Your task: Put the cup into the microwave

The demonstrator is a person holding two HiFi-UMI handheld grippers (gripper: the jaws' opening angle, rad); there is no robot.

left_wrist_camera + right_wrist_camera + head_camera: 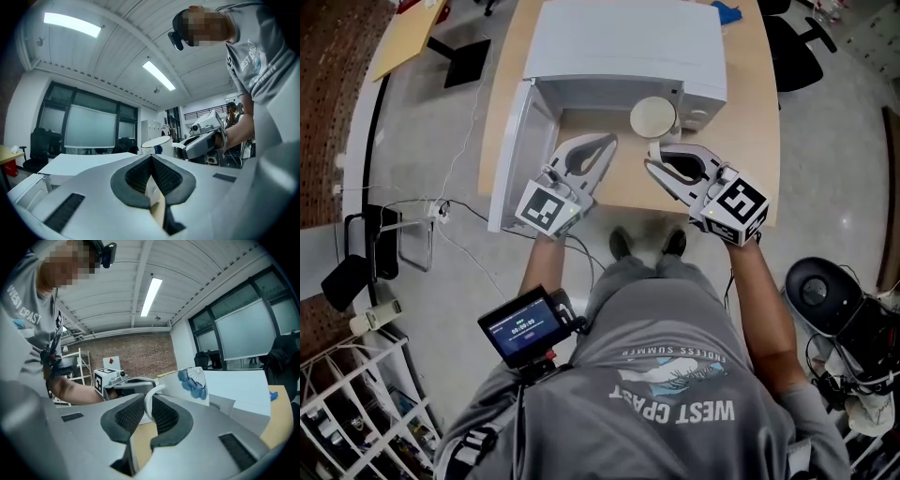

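The white microwave (pixel 628 47) stands on the wooden table (pixel 755 141), its door (pixel 511 155) swung open to the left. A white cup (pixel 653 117) with a blue pattern (pixel 194 383) hangs in front of the open cavity. My right gripper (pixel 655 156) is shut on the cup's handle (pixel 149 401), which runs between the jaws. My left gripper (pixel 606 142) sits just left of it above the table edge, jaws shut and empty. In the left gripper view the cup (pixel 157 144) and the right gripper (pixel 201 143) show beyond my left gripper (pixel 151 164).
A blue object (pixel 727 11) lies on the table behind the microwave. A black office chair (pixel 797 47) stands at the far right. Cables and a power strip (pixel 441 208) lie on the floor at the left, with a round black device (pixel 816 291) at the right.
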